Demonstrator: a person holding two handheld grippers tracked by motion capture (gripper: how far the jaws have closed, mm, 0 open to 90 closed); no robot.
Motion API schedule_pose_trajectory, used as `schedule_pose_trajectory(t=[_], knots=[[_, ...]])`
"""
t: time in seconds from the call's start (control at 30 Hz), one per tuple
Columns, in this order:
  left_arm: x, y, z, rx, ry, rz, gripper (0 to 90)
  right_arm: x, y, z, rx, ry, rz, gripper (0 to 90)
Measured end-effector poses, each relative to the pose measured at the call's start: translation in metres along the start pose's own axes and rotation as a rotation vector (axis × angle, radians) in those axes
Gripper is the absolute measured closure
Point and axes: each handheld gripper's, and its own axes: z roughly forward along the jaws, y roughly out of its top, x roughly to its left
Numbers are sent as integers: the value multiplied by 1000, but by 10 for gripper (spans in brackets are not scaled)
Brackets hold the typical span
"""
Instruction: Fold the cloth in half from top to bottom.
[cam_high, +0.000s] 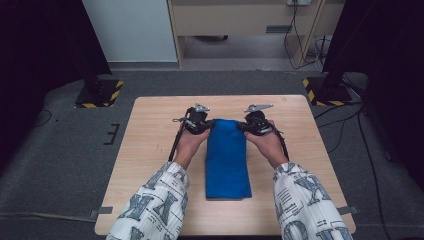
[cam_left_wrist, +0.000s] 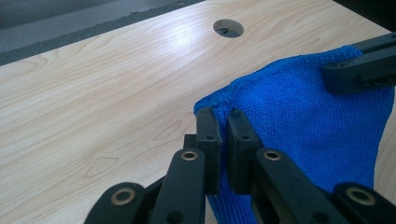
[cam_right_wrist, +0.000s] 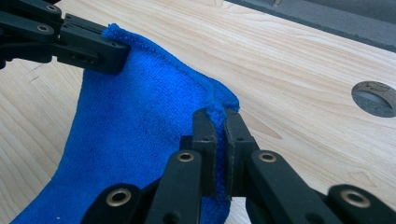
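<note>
Bare table (cam_high: 150, 150) lies open on both sides of the blue cloth (cam_high: 227, 160).

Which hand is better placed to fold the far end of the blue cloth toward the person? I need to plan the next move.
Neither, probably: the left tool and the right tool are each shut on a far corner of the blue cloth, evenly placed, so the fold likely needs both.

I log a light wooden table (cam_high: 150, 150) with round cable hole (cam_left_wrist: 228, 27) — grey carpet (cam_high: 60, 165) — two hazard-striped stand bases (cam_high: 99, 93).
</note>
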Motion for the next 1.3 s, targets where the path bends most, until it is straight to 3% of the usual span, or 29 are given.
schedule_pose_trajectory(t=[0.83, 1.3], knots=[[-9, -4, -15, -18, 14, 21, 850, 13, -5, -13, -17, 5, -25, 858], [-23, -9, -32, -29, 23, 50, 847, 28, -11, -32, -40, 3, -44, 858]])
